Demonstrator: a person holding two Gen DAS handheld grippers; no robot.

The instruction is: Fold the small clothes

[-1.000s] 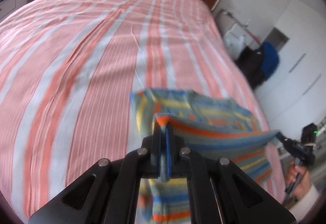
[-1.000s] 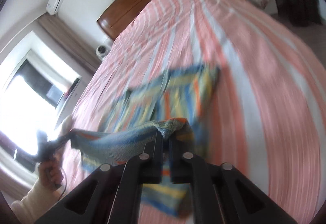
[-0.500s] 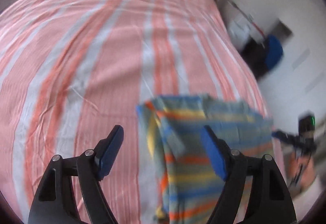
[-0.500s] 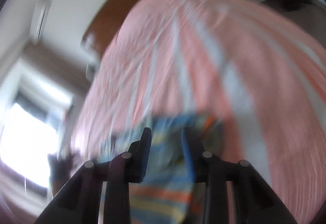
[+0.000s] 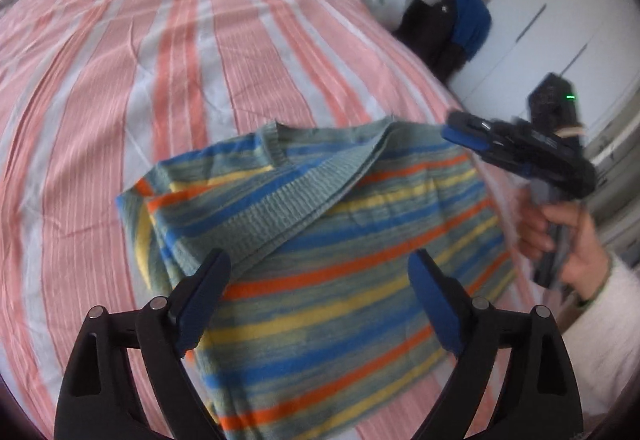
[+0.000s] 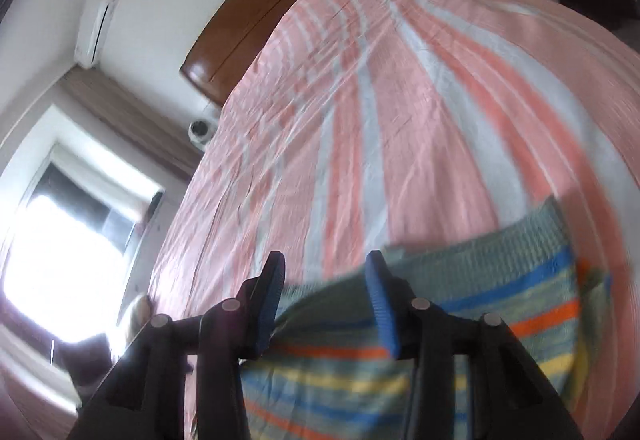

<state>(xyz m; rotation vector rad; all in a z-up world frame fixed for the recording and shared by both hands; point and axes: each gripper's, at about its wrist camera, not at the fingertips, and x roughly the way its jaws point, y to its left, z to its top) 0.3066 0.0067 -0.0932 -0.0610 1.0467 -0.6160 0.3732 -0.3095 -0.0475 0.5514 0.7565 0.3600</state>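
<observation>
One fold laid: the multicolour-striped knitted garment [image 5: 320, 240] lies doubled on the pink-striped bed [image 5: 120, 79]. The left claw [image 5: 320, 304] is spreading wide and the right claw [image 6: 326, 304], at the garment's 2 o'clock, is opening; both are empty. Further folds likely remain.

This is a bedroom in a home: a wide bed [image 5: 168, 51] under a pink-and-white striped sheet fills both views, backed by a brown wooden headboard [image 6: 256, 19]. A wall air conditioner [image 6: 96, 27] hangs above a curtained bright window [image 6: 68, 240]. White wardrobe doors [image 5: 540, 39] line the far wall, with a dark bag and blue cloth [image 5: 470, 21] beside them
</observation>
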